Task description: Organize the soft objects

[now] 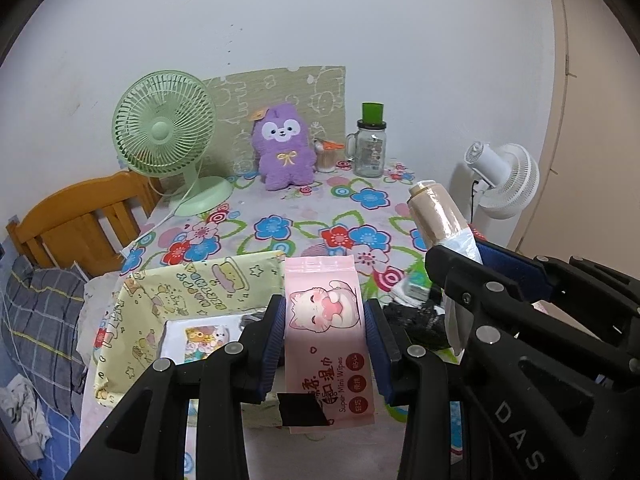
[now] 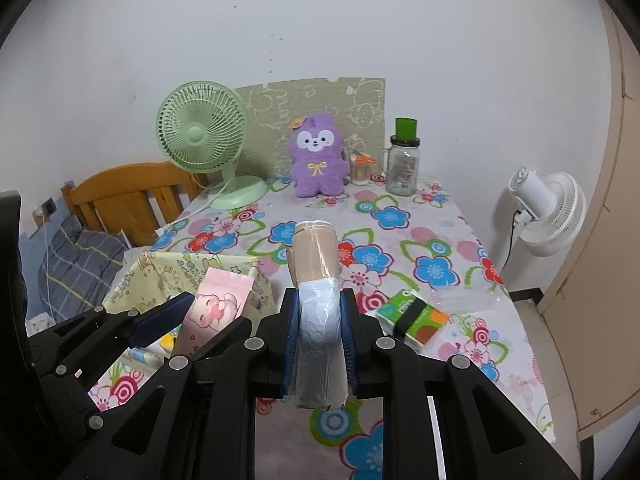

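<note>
I've got the left gripper (image 1: pixel 325 334) clamped on the wipes pack (image 1: pixel 326 344), long axis upright, right beside the yellow box (image 1: pixel 168 292); right gripper (image 2: pixel 320 330) pinches the bag roll (image 2: pixel 318 300), farther from the box

A table with a flowered tablecloth (image 2: pixel 432 240) carries a green desk fan (image 2: pixel 202 138), a purple plush toy (image 2: pixel 318 156), a glass mason jar (image 2: pixel 402 168), a yellow cartoon-print box (image 1: pixel 168 292) and a green-and-orange tissue pack (image 2: pixel 412 314).
</note>
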